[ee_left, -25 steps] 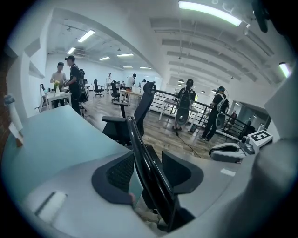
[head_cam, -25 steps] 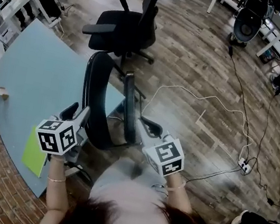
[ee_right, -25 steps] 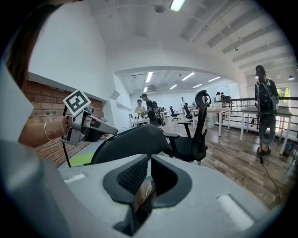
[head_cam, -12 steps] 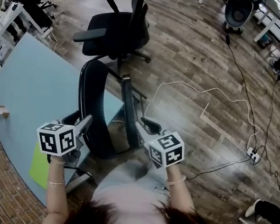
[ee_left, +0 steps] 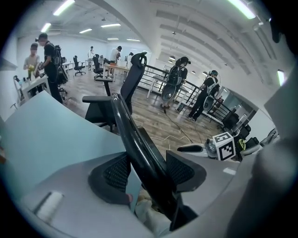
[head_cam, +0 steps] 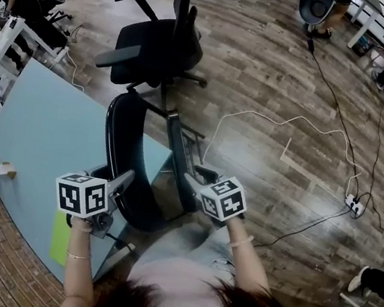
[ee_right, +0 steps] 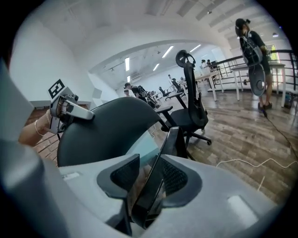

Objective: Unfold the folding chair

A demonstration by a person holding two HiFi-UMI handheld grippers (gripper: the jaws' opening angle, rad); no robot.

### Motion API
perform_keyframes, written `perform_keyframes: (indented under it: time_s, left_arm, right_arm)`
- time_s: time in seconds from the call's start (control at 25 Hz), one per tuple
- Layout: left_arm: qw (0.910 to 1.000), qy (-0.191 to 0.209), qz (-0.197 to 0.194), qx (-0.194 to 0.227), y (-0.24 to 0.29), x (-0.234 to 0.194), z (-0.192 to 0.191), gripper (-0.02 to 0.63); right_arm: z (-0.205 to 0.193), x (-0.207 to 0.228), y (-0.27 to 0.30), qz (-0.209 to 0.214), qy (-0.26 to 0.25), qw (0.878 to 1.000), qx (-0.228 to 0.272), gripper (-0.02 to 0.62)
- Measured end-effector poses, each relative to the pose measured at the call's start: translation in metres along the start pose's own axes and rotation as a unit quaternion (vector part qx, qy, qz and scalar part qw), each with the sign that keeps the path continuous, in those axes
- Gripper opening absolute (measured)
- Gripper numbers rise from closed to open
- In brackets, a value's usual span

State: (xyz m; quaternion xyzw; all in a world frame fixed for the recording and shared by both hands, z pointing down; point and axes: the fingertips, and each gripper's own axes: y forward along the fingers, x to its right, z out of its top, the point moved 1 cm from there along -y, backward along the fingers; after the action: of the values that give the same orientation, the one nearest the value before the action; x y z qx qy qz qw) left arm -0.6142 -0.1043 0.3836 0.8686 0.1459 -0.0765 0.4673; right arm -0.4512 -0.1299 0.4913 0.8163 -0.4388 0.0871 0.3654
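The black folding chair stands on the floor in the head view, its curved backrest (head_cam: 121, 145) on the left and its thin seat panel (head_cam: 176, 150) on the right, a little apart. My left gripper (head_cam: 122, 179) straddles the backrest's rim (ee_left: 135, 139). Its jaws are opening, and the rim passes between the pads without being pressed. My right gripper (head_cam: 195, 179) straddles the seat panel's edge (ee_right: 168, 144). Those jaws are opening too, with a gap at the left pad (ee_right: 123, 179). The backrest (ee_right: 107, 130) fills that view's left.
A black office chair (head_cam: 160, 41) stands just behind the folding chair. A pale blue board (head_cam: 40, 137) lies to the left, with a green sheet (head_cam: 60, 236) at its near edge. A white cable (head_cam: 271, 122) runs to a power strip (head_cam: 353, 205) on the right. People work at desks far left.
Both grippers have sunk lower along the chair's parts. The right gripper has rolled, and its marker cube now shows a different face. The chair itself stands much as before.
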Motion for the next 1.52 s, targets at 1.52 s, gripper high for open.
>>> perform_keyframes:
  time_s: [1.52]
  left_arm:
    - [0.9964, -0.07, 0.032, -0.035, 0.025, -0.003, -0.005, 0.138]
  right_arm:
    - [-0.074, 0.019, 0.115, 0.098, 0.146, 0.972, -0.158, 0.183]
